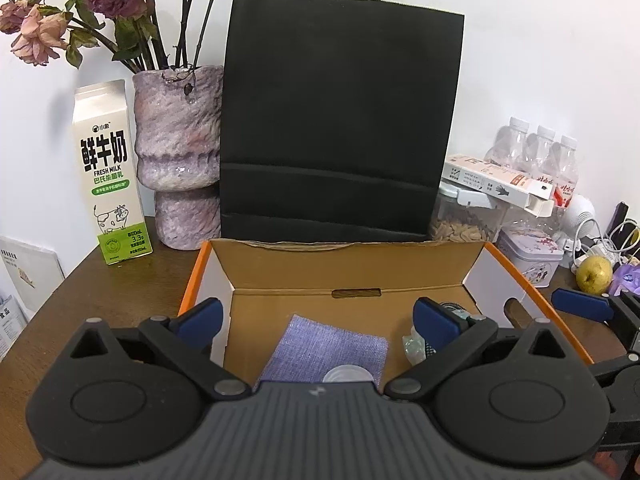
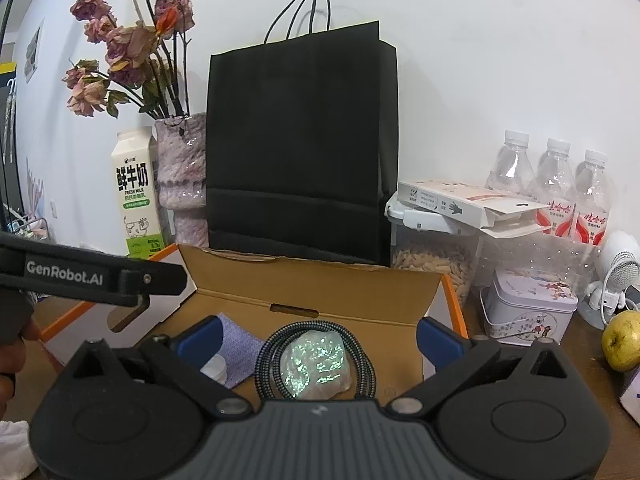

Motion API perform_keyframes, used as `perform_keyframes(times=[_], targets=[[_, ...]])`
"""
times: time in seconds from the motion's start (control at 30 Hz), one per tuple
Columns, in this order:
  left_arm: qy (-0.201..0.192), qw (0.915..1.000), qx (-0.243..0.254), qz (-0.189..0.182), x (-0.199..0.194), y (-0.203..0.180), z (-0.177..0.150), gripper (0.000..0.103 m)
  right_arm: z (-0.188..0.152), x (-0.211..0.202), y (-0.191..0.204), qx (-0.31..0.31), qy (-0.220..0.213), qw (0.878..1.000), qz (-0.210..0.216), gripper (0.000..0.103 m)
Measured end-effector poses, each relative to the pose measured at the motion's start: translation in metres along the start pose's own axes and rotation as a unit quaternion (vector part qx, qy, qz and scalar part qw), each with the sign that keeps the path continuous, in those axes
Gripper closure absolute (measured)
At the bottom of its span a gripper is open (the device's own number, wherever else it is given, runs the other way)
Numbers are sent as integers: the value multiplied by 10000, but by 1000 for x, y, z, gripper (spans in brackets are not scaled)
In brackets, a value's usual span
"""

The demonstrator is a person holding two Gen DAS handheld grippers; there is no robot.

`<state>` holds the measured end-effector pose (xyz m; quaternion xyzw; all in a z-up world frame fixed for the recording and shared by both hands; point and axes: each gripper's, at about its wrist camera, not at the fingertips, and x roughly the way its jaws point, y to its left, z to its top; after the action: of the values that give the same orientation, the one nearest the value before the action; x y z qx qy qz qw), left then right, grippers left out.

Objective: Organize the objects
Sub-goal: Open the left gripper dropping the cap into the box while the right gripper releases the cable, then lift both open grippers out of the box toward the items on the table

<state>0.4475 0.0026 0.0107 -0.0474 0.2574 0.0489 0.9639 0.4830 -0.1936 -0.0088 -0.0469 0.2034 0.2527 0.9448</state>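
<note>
An open cardboard box (image 1: 348, 268) with orange edges sits on the brown table. On its floor lie a purple cloth (image 1: 328, 348), a small white lid (image 1: 347, 374), a braided cable (image 2: 276, 344) coiled up, and an iridescent crumpled wrap (image 2: 316, 360). My left gripper (image 1: 318, 320) hovers over the box's left half, open, with nothing between its blue pads. My right gripper (image 2: 320, 340) hovers over the cable and wrap, open wide and touching neither. In the left wrist view, one blue finger (image 1: 584, 306) of the right gripper shows just outside the box's right wall.
A tall black paper bag (image 1: 340, 120) stands right behind the box. To the left are a milk carton (image 1: 110, 176) and a vase (image 1: 178, 152) of dried flowers. On the right are three water bottles (image 2: 556, 184), a seed jar (image 2: 436, 264), a tin (image 2: 528, 308) and a pear (image 2: 622, 340).
</note>
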Motion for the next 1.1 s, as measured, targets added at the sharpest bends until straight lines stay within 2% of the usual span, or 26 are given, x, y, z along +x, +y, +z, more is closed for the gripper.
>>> perform_keyframes(times=[0.5,1.1], targets=[[-98,9997,-169,-142,-35,4,-2,0,7,-39,3,-129,-103,9999,-39,0],[-223,9994,-127,-226,-99,5,-21,0,-9,-97,7,-128,-291,9995,-62,0]])
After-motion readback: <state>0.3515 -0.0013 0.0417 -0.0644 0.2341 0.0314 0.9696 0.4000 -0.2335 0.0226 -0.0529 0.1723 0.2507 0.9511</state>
